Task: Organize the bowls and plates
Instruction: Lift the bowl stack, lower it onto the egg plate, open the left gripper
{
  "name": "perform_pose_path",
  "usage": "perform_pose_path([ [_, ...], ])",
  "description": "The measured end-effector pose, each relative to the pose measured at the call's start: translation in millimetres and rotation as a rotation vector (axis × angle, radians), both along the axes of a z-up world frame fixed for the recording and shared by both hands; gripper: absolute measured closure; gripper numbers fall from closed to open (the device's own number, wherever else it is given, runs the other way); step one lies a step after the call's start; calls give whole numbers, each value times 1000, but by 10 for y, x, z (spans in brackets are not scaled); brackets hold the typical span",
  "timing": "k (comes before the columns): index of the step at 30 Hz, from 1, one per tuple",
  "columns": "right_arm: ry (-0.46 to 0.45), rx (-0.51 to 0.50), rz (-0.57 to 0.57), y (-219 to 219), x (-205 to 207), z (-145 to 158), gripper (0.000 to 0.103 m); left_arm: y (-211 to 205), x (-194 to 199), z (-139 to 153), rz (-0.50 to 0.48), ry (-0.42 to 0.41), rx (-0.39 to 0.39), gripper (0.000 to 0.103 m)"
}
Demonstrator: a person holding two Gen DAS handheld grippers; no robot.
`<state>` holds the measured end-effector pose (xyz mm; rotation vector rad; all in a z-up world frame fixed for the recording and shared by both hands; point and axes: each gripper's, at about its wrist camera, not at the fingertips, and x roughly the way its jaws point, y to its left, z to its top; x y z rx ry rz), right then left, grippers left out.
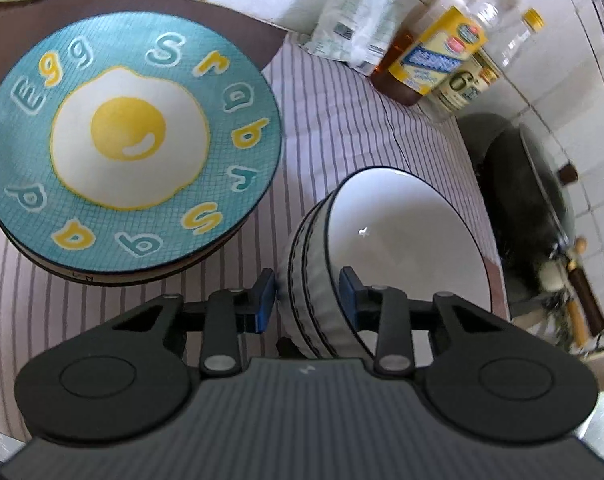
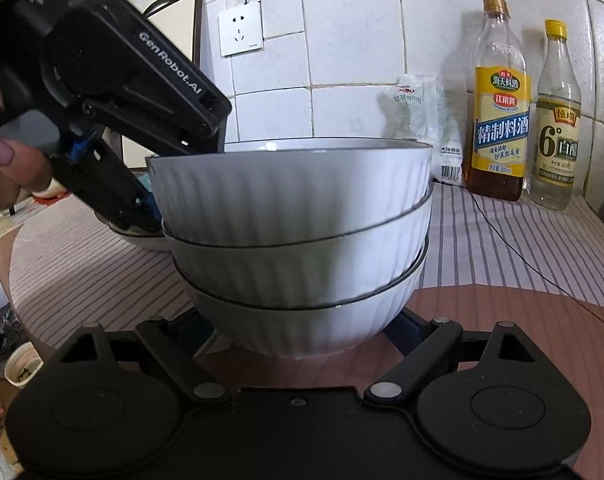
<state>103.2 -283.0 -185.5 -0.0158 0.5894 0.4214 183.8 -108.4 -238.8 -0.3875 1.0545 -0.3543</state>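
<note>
My left gripper (image 1: 308,294) pinches the rims of three nested ribbed white bowls (image 2: 293,232); my right gripper (image 2: 302,332) seems spread wide beneath them.

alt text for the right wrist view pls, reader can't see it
A stack of three white ribbed bowls fills the centre, with the left gripper clamped over the rim of the stack at its left side. Two bottles and a white bag stand against the tiled wall behind.

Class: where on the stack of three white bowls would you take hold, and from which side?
Pinch the rim wall of the stack of bowls from the side nearest the egg plate, one finger inside and one outside: the ribbed walls flare too wide to span.
</note>
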Motion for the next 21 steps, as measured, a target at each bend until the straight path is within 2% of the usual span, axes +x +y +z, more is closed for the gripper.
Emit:
perform_pose_path([
  [8,5,-34,11,7,0,30,10,-50,-61,59,-38,-9,39,70],
  [14,-6,-4,3,23,-18,72,10,-12,-115,159,-43,-24,56,70],
  [18,-47,-17,23,83,-8,237,11,54,-218,430,-40,-86,73,70],
  [21,-77,-18,56,144,58,405,11,170,-230,650,5,-98,70,70],
])
